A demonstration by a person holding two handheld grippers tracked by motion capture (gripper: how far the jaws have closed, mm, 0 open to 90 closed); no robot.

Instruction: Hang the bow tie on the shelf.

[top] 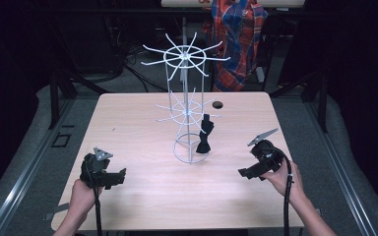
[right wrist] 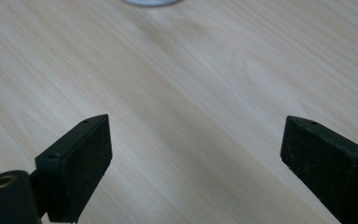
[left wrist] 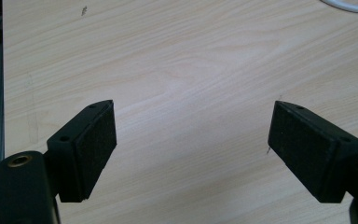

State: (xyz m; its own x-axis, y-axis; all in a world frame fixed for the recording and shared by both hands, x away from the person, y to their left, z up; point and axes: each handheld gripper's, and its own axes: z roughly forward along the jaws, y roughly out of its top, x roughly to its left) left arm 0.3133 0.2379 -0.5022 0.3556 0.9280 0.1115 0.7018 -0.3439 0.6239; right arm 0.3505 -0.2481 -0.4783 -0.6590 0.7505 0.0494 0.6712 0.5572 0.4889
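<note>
High view showed a white wire rack (top: pixel 187 108) standing mid-table, a black bow tie (top: pixel 204 137) hanging on its lower tier above the base ring. The left gripper (top: pixel 120 176) near the table's (top: pixel 128 118) front-left corner and the right gripper (top: pixel 243 172) near the front-right edge both had jaws spread wide over bare wood, gripping nothing.

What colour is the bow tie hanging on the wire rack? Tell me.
Black. The bow tie hangs from the white wire rack; the high view shows it best.

Rack base (left wrist: pixel 354 5): cut off by the left gripper view's top edge.
Plaid cloth (top: pixel 237 37): top cut off, far side.
</note>
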